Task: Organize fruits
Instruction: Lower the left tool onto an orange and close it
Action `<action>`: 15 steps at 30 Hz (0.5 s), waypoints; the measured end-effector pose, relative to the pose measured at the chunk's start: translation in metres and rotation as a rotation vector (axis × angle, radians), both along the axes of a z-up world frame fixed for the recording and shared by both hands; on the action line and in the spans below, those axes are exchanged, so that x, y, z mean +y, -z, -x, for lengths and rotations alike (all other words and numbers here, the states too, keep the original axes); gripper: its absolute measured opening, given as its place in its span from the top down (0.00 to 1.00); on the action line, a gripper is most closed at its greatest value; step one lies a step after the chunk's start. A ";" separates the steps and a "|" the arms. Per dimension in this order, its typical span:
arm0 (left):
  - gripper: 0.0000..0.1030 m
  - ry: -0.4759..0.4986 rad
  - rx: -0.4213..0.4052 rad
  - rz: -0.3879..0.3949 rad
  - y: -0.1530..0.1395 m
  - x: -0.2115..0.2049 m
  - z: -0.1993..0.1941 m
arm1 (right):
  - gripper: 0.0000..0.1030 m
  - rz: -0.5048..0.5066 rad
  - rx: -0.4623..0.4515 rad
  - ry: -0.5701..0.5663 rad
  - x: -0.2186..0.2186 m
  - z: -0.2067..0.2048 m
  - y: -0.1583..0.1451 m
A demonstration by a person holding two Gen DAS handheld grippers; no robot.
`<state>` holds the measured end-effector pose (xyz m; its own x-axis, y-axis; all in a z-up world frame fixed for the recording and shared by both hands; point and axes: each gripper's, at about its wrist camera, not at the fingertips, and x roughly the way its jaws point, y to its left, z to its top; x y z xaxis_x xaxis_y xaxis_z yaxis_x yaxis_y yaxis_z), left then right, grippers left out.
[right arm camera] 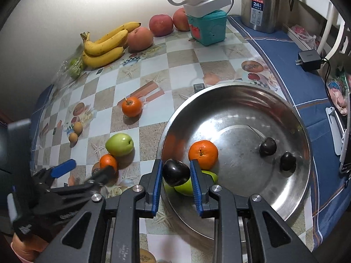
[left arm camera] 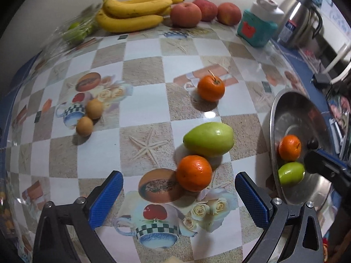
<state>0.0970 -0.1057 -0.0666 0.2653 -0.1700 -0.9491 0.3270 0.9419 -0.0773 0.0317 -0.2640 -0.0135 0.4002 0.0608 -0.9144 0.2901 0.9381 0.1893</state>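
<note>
My right gripper (right arm camera: 176, 173) is shut on a dark plum (right arm camera: 175, 172) and holds it over the near-left part of the steel bowl (right arm camera: 274, 114). The bowl holds a tangerine (right arm camera: 203, 154), a green fruit (right arm camera: 188, 187) under the plum, and two dark cherries (right arm camera: 267, 146). My left gripper (left arm camera: 178, 183) is open, low over the table, with a tangerine (left arm camera: 194, 176) between its blue fingers. A green mango-like fruit (left arm camera: 208, 139) lies just beyond it. Another tangerine (left arm camera: 211, 88) sits farther back. The bowl also shows in the left wrist view (left arm camera: 285, 109).
Bananas (left arm camera: 133, 14), three peaches (left arm camera: 186, 14) and a bag of green fruit (left arm camera: 76, 29) lie along the back wall. Two small brown fruits (left arm camera: 90, 118) sit at left. A teal box (right arm camera: 208, 28) with a white power strip, a steel kettle (right arm camera: 263, 2) and a charger (right arm camera: 309, 58) stand at back right.
</note>
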 end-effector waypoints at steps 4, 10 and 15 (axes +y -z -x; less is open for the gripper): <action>0.00 0.020 0.009 0.000 0.008 -0.009 -0.002 | 0.74 -0.016 -0.008 0.001 -0.003 0.002 -0.001; 0.24 0.021 -0.033 -0.048 0.009 -0.020 -0.002 | 0.74 -0.037 -0.016 0.008 -0.008 0.004 -0.002; 0.46 0.007 0.013 -0.017 0.016 -0.020 -0.005 | 0.74 -0.054 -0.022 0.018 -0.013 0.005 -0.003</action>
<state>0.1024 -0.1256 -0.0829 0.2520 -0.1554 -0.9552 0.3324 0.9409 -0.0654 0.0266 -0.2765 -0.0104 0.4218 0.1027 -0.9009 0.3021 0.9209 0.2464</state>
